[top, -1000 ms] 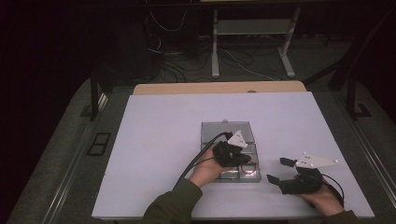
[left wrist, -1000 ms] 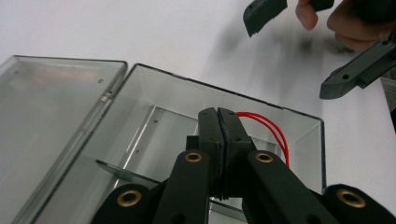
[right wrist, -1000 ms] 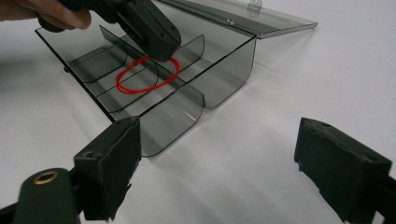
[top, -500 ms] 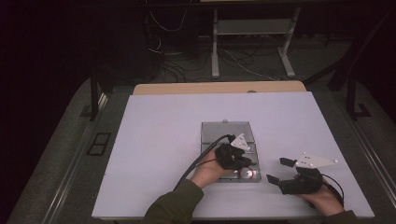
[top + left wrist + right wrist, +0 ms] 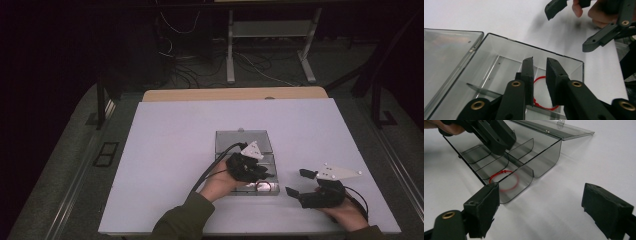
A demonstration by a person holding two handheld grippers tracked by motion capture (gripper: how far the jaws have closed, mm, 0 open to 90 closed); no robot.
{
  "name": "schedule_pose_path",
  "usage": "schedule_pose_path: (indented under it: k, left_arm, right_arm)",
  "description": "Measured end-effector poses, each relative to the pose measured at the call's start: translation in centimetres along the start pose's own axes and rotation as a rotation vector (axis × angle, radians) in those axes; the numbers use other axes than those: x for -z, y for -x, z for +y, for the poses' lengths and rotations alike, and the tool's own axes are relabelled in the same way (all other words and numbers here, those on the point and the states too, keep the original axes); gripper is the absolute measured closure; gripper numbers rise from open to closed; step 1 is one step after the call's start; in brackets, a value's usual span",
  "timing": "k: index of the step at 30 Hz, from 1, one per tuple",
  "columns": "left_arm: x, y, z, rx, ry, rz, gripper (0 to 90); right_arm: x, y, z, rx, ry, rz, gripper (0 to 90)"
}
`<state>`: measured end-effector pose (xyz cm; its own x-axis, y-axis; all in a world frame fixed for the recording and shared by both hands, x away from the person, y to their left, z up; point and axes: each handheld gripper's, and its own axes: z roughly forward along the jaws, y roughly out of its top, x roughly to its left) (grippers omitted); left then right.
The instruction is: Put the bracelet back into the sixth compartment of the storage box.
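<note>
A red string loop [image 5: 543, 92] was seen lying flat in the end compartment of the clear divided box [image 5: 499, 47], low in the left gripper view. The left gripper [image 5: 539, 62] was held just above it, its jaws narrowly parted after having just been opening, with nothing pressed between the pads. The loop was judged released. The step would be done well if the jaws were lifted straight up, so the string was not snagged. The right gripper [image 5: 541, 202] was kept spread wide and empty beside the box.
</note>
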<state>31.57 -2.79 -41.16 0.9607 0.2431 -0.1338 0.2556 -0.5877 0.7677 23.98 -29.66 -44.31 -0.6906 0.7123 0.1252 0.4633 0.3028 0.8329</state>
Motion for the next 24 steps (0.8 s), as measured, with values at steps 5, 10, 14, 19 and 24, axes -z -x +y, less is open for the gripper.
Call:
schedule_pose_path:
  k: [5,10,14,19,24]
  left_arm:
    - [1.4,-0.1,-0.5,0.013,0.033,-0.001,68.4]
    - [2.4,-0.4,-1.3,0.028,0.06,0.026,63.7]
    - [3.3,-0.5,-1.9,0.034,0.069,0.051,60.3]
    - [4.7,-0.7,-2.6,0.051,0.093,0.079,57.2]
    - [6.0,-0.8,-3.4,0.07,0.108,0.105,53.9]
  right_arm:
    - [-0.1,0.2,0.0,-0.009,0.001,-0.004,14.6]
    - [-0.2,0.1,0.1,-0.004,-0.004,-0.01,14.6]
    - [-0.2,0.1,0.1,0.004,-0.008,-0.005,14.6]
    - [-0.1,0.1,0.1,0.0,0.0,-0.006,14.6]
    - [0.1,0.1,0.1,-0.002,0.003,-0.005,14.6]
